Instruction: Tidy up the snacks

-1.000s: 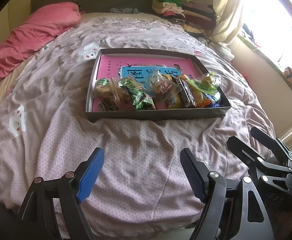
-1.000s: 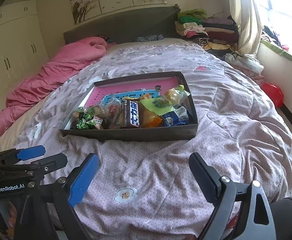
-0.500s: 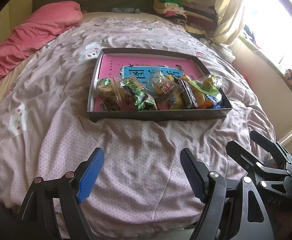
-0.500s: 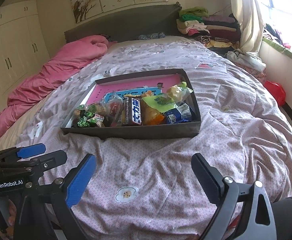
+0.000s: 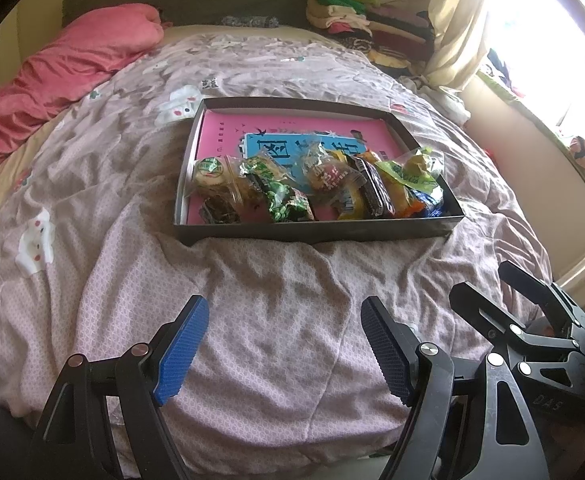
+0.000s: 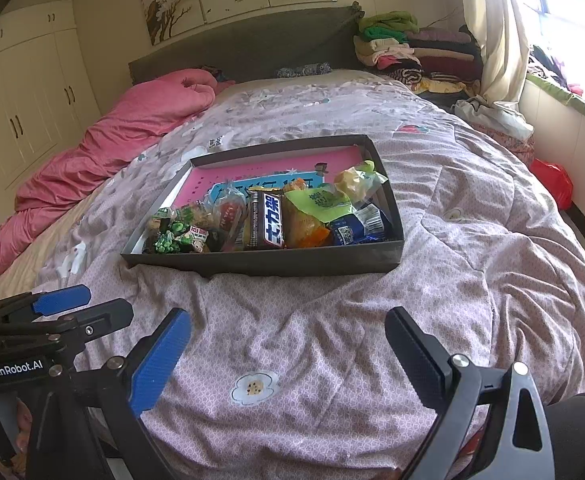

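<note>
On a quilted bed (image 6: 332, 340), we hold both tools low at its near edge, and the dark shallow box (image 5: 316, 232) of snacks lies ahead of the fingers, well apart from them. Over the last second the box draws a little nearer and larger in both wrist views; the packets inside it keep their places. We read that as a slow approach, not as any sorting of the snacks.

The left gripper (image 5: 282, 354) has its fingers spread wide over bare quilt, grasping nothing. The right gripper (image 6: 288, 362) is likewise released and empty.

The snacks sit bunched along the box's near wall: a round green-labelled pastry (image 5: 212, 174) ahead and left of the left fingers, a green packet (image 5: 288, 202) beside it, a dark chocolate bar (image 6: 268, 220) near the middle, an orange packet (image 6: 306, 226) and a blue packet (image 6: 352, 230) toward the right. The far half of the box shows only a pink printed sheet (image 5: 292, 126). This could be a finished row or a heap awaiting order; we cannot tell which.

Packets overlap, so several are partly hidden and their print is too small to read. Window glare washes out the right edge. The hands on the tools are out of view.
</note>
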### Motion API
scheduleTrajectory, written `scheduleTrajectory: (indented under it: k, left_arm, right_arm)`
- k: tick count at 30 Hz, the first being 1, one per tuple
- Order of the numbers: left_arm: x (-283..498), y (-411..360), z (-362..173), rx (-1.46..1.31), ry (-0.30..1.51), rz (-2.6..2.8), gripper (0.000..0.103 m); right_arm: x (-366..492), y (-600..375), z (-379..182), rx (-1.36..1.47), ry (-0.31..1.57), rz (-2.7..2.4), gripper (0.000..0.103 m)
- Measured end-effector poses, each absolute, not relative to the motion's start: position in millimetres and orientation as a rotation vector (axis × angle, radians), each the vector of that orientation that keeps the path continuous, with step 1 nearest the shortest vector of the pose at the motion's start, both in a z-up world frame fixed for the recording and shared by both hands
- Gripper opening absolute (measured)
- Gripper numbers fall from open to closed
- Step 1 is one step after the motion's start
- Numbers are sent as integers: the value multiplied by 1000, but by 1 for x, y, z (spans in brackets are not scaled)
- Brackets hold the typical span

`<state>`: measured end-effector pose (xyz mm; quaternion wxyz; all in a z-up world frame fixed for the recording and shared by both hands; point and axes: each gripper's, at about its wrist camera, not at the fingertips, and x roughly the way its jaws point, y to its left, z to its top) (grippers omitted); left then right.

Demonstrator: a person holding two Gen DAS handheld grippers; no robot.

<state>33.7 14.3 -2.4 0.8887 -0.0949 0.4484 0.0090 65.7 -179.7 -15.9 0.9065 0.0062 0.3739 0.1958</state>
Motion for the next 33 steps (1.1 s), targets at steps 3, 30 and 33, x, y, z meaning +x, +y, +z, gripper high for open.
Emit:
scheduleTrajectory:
  k: [3,30,33]
  left_arm:
    - [34,14,-2,-198,932,17,80]
    - [32,10,2,-164,917,35,80]
    - [32,11,2,-164,916,42,80]
  right_arm:
    - [66,-180,-16,14,771,404,98]
    - [66,-182,-15,18,768,399,98]
    - [66,-183,-13,23,759,399,100]
